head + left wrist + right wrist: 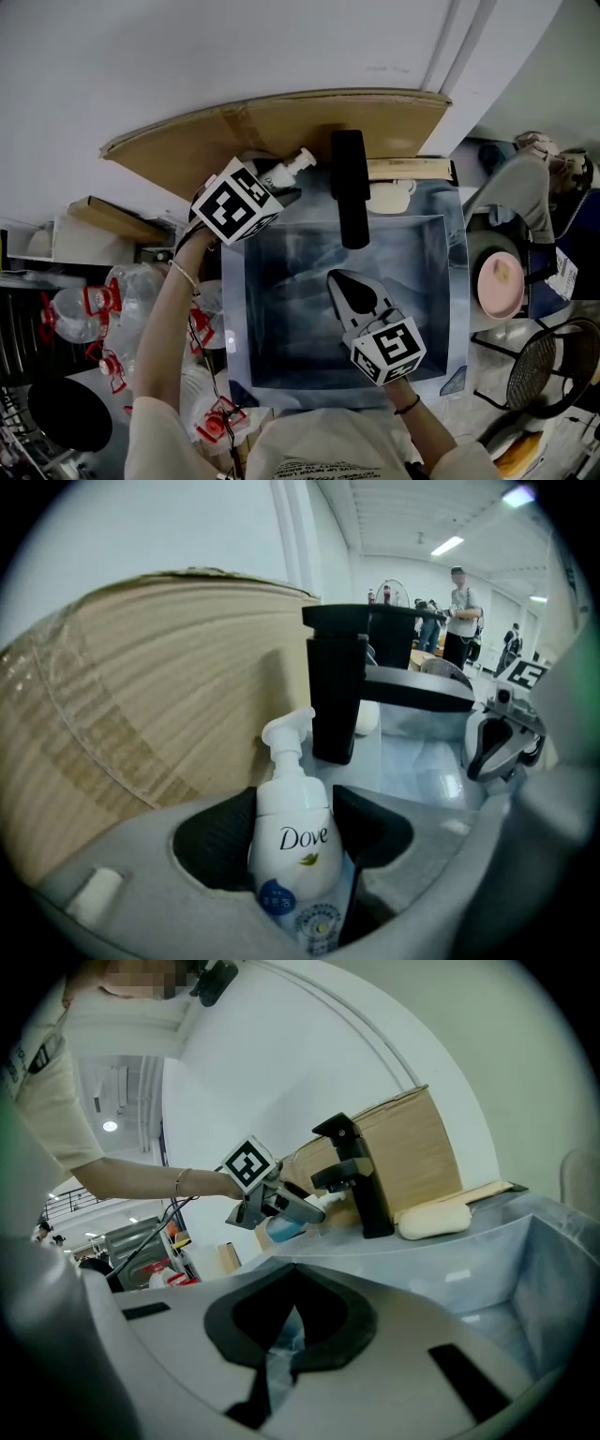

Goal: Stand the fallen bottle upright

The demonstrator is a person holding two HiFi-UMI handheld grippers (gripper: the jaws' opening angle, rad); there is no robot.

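A white Dove pump bottle (292,836) with a blue label sits between the pads of my left gripper (281,190), which is shut on its body. The bottle (289,169) is tilted, its pump head pointing toward the black faucet (350,187). From the right gripper view the bottle (286,1223) hangs just above the sink's back left ledge, held by the left gripper (279,1206). My right gripper (340,278) hovers over the basin with its jaws together and nothing in them; its own view (289,1326) shows only the basin past them.
A steel sink (457,281) fills the middle, with a pale soap bar (433,1220) on its back ledge beside the faucet (356,1180). Cardboard (281,122) leans on the wall behind. Plastic bottles (94,300) lie left; a pink dish (502,286) sits right.
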